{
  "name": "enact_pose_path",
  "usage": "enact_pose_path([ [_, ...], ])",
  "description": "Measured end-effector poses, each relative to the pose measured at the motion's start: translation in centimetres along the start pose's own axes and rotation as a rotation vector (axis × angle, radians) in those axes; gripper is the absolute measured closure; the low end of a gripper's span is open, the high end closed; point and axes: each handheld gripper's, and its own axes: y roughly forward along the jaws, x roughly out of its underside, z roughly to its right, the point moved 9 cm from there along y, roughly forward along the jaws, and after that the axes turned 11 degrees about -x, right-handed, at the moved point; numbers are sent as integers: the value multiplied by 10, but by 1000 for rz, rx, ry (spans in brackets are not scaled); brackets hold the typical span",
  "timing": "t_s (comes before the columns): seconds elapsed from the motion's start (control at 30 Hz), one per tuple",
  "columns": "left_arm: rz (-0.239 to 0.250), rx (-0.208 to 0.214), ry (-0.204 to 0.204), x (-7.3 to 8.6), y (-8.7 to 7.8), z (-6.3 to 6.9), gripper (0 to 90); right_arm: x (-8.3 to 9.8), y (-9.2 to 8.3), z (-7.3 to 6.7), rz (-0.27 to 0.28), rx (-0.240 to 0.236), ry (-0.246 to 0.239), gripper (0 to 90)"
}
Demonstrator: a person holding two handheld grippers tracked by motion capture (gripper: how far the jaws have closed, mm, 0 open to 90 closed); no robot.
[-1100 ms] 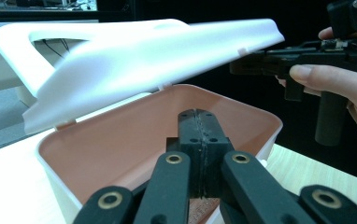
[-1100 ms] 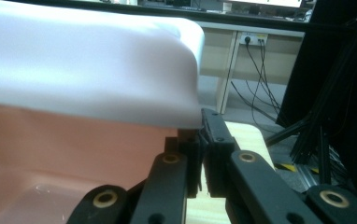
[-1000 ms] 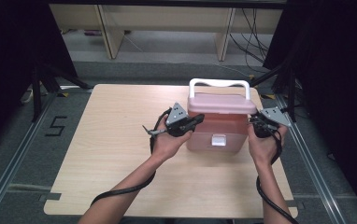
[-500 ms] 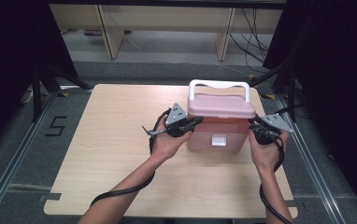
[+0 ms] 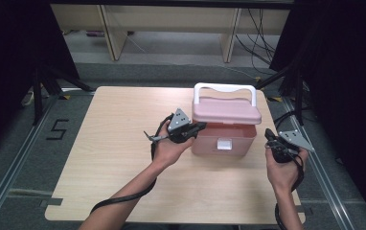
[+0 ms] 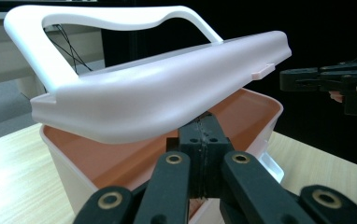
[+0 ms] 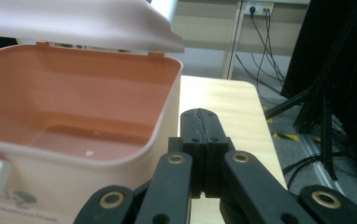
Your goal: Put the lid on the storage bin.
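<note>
The left gripper (image 6: 203, 140) has its fingers pressed flat together with nothing between them, and their tips are wedged under the left edge of the lid (image 6: 167, 100), propping it off the box (image 6: 78, 158). In the high view the left gripper (image 5: 193, 130) sits at the box's 9 o'clock side, touching the lid's underside. The right gripper (image 7: 203, 135) also has its fingers fully together and empty; its jaws have just been closing, with nothing caught in them. It hangs just beside the box's right wall, apart from it, at about 3 o'clock in the high view (image 5: 272, 139).

The pink box (image 5: 224, 136) stands on the table (image 5: 114, 158), toward 1 o'clock of its middle, with the white handle (image 5: 224, 88) upright on the lid and the front latch (image 5: 224, 143) hanging loose. Inside, it looks empty.

The risk, as I judge it, is that the lid rests on narrow tips alone. If the left hand tilts or draws back, the lid may slip off and drop shut. Pushing upward from one side may also tip or slide the light box across the table, since nothing holds it down on the right.
</note>
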Motion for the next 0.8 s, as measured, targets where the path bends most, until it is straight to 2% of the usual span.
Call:
enact_pose_path([
  [0.03,-2,1,2,1,0,0,898,1,-1,1,-2,1,-12,900],
  [0.1,-8,1,1,3,-1,0,898,5,-2,2,3,1,-2,900],
  [0.17,-14,1,5,5,-2,-1,898,10,-2,0,-4,2,27,900],
  [0.2,-15,2,4,6,-2,0,898,12,-3,1,-15,-1,14,900],
  [0.23,-17,2,2,7,-3,-1,898,14,-2,0,-13,-2,28,900],
  [0.27,-18,0,0,9,-4,-1,898,16,-2,2,-17,-2,5,900],
  [0.3,-20,0,1,10,-4,-1,898,18,-2,0,-19,1,28,900],
  [0.37,-24,4,-8,12,-4,-1,898,20,-1,1,-22,-1,19,900],
  [0.47,-34,4,0,16,-5,-2,898,22,-3,0,-20,6,50,900],
  [0.5,-34,3,-1,17,-5,-2,898,22,-2,1,-13,0,29,900],
  [0.57,-40,-2,-3,19,-7,-4,898,23,-3,1,-17,2,30,900],
  [0.63,-40,-4,-3,21,-8,-6,898,26,-4,0,-24,1,53,900],
  [0.7,-44,-6,-3,23,-8,-7,898,26,-4,2,-16,-4,32,900],
  [0.73,-45,-6,-6,24,-9,-7,898,27,-3,1,-17,-18,49,900],
  [0.77,-47,-7,-8,25,-9,-7,897,29,-4,-1,-22,-2,77,900],
  [0.8,-49,-8,-7,26,-9,-8,898,28,-4,1,-25,2,50,900],
])
